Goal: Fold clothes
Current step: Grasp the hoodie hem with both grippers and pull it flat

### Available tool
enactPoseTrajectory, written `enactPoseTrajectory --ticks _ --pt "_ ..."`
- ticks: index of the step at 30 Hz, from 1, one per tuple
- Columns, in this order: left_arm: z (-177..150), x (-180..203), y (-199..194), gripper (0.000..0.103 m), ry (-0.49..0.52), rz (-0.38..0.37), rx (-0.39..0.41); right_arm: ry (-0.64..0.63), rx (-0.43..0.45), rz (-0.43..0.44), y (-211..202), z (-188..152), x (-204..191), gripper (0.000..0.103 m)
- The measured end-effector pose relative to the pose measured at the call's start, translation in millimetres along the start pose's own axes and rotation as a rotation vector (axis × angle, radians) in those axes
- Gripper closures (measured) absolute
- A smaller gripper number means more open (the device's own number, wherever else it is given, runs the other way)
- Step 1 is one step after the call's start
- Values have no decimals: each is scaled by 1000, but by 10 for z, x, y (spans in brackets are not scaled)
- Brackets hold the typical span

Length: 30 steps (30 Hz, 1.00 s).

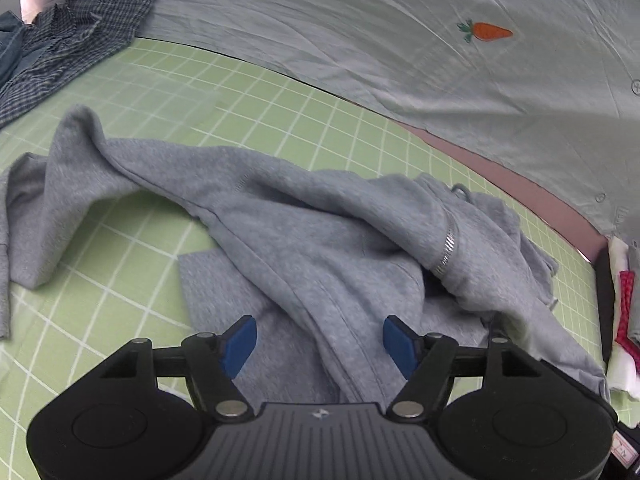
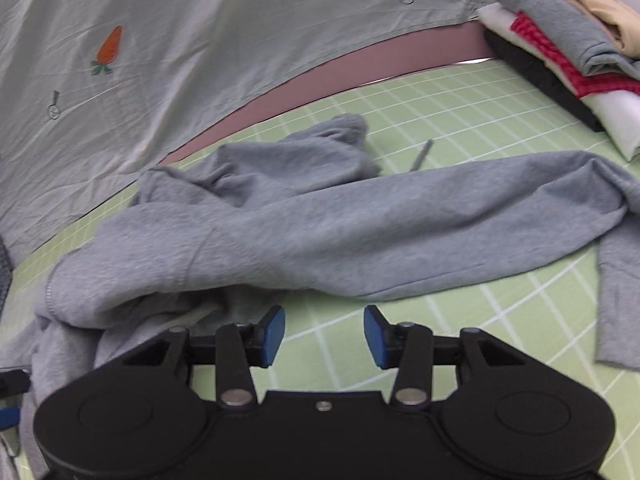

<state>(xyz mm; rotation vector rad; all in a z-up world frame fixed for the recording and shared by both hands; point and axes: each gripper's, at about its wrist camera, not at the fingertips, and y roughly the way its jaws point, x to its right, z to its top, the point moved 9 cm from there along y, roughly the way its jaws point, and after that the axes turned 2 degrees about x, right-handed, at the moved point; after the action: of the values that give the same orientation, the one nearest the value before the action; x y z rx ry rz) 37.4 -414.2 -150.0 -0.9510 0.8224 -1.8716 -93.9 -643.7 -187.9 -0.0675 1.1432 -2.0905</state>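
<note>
Green gridded cutting mat [image 1: 280, 92] covers the tabletop; on it a grey hooded sweatshirt [image 1: 304, 232] lies crumpled mid-mat, one sleeve [image 2: 460, 200] stretched toward the folded stack [image 2: 560, 52] at the right edge. Left hand-held gripper [image 1: 319, 346] hovers spread over the cloth; right hand-held gripper [image 2: 324, 336], also spread, over bare mat. Risk: pinching bunched layers together would skew any fold.
</note>
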Motion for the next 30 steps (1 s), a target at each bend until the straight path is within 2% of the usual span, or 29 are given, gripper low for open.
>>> enactPoseTrajectory --ticks 3,5,7,9,14,16,18,19,24,28,30 --pt "-101 56 53 34 14 -2 -24 58 -38 100 15 -86 -242 60" --pt "-131 28 107 39 -1 3 -40 109 -57 159 5 -122 -341 60" --pt "-140 -7 141 50 -36 -30 -58 164 -82 209 2 -158 -408 59" --pt "-161 -27 184 54 -57 -41 -77 215 -110 261 12 -198 -466 59" --pt "-215 -35 281 62 -95 -70 -116 412 -236 364 211 -409 -518 51" --pt "-215 -52 283 76 -98 -76 -116 430 -257 380 247 -473 -538 52" --pt "-208 -77 274 87 -104 -84 -115 419 -264 391 257 -515 -559 70" --pt "-191 -104 246 91 -111 -90 -114 401 -261 395 247 -522 -570 92" --pt "-34 -323 -43 94 -161 -119 -84 376 -236 394 40 -479 -433 96" --pt "213 -704 -485 96 -230 -91 -18 312 -207 361 -184 -369 -264 96" --pt "228 -829 -527 96 -260 -94 -7 270 -196 339 -268 -314 -194 96"
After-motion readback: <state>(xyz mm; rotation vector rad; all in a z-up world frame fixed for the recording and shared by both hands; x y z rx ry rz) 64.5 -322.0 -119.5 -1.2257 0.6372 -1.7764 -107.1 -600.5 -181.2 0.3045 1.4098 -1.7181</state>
